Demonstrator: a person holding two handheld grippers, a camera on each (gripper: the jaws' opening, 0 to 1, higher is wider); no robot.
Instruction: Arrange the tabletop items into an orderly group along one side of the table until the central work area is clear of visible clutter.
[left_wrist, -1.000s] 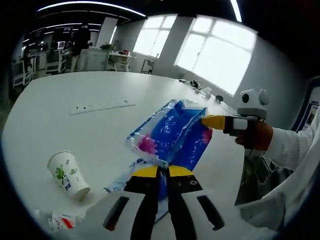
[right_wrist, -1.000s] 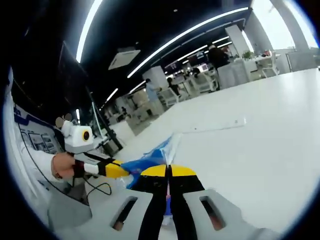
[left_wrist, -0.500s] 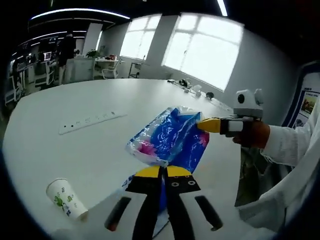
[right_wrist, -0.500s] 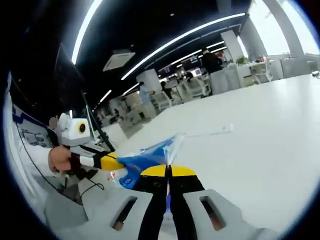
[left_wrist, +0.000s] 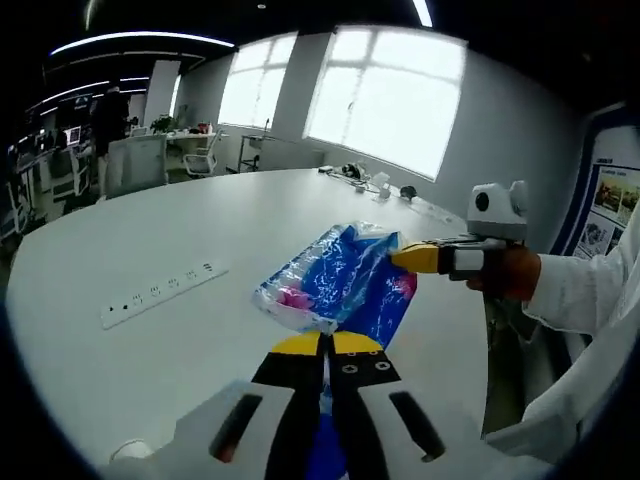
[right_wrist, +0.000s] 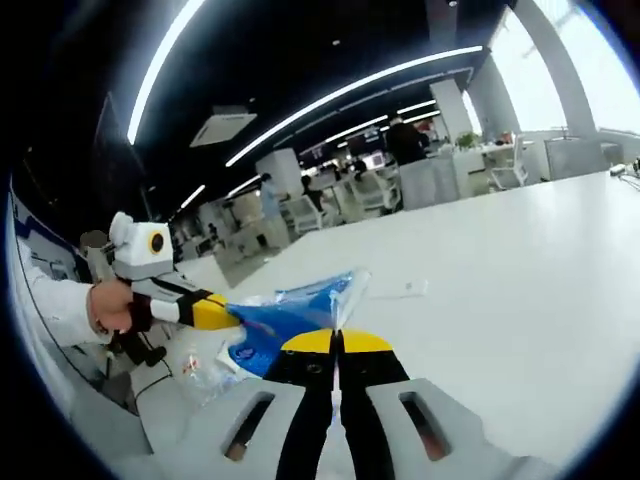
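Note:
A blue plastic package (left_wrist: 340, 280) with a clear wrapper and pink print hangs in the air above the white table (left_wrist: 150, 240), held at two ends. My left gripper (left_wrist: 323, 344) is shut on its near edge. The right gripper (left_wrist: 400, 257) comes in from the right, held by a gloved hand, and is shut on the package's far corner. In the right gripper view the same package (right_wrist: 290, 310) stretches between my right gripper (right_wrist: 337, 342), shut on it, and the left gripper (right_wrist: 225, 315) at the left.
A white power strip (left_wrist: 160, 293) lies flat on the table to the left, also seen as the power strip (right_wrist: 405, 290). The rim of a paper cup (left_wrist: 130, 450) shows at the bottom left. Small objects (left_wrist: 375, 182) sit at the table's far edge. Desks and chairs (left_wrist: 130, 160) stand beyond.
Both grippers have lifted the package higher off the table. The views have tilted up, so the paper cup has slid to the left view's lower edge.

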